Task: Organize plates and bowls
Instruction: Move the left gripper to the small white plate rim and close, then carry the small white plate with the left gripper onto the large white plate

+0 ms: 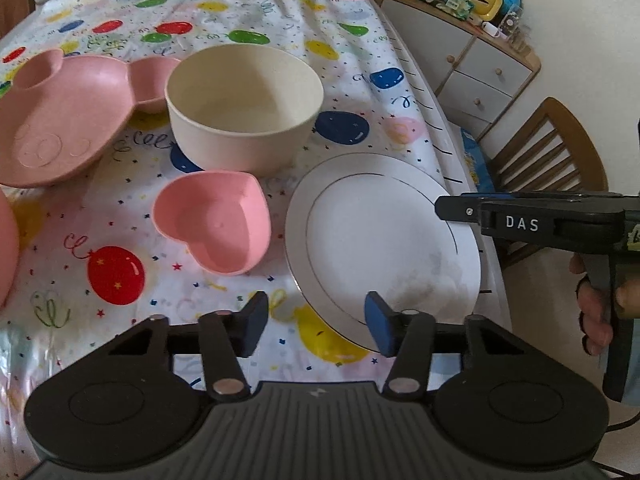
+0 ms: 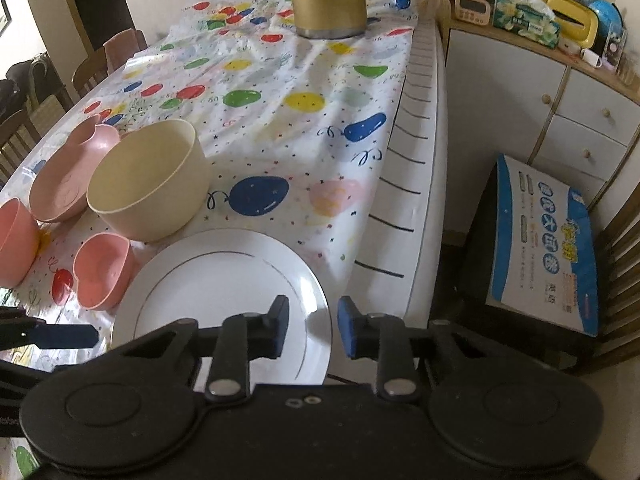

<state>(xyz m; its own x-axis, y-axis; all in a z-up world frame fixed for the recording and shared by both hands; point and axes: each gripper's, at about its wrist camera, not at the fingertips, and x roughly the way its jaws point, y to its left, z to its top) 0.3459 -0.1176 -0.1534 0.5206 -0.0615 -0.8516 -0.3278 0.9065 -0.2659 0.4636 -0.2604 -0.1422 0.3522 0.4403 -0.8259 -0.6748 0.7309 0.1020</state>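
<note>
**Both grippers at the white plate's near rim**

The white plate lies flat, face up, at the near right corner of the table, on the balloon-print tablecloth; its right rim reaches the table's edge. Being round, it has no long axis. Just left of it sits the pink heart-shaped bowl, mouth up, its point toward the near right. Beyond both stands the cream bowl, upright. The pink divided plate lies to the far left with its long axis running left to right, its two small round ears on the far side.

The left gripper hangs over the plate's near left rim, jaws partly open; the right pad overlaps the rim in the picture, the left is over the cloth. Whether either touches the plate cannot be told. The right gripper has narrower jaws straddling the plate's near right rim, one pad over the plate and one past its edge; no firm grip shows.

A further pink bowl is cut off at the left edge. A gold kettle at the far end is cropped at the top. The person's hand on the right gripper is partly hidden by its handle.
</note>
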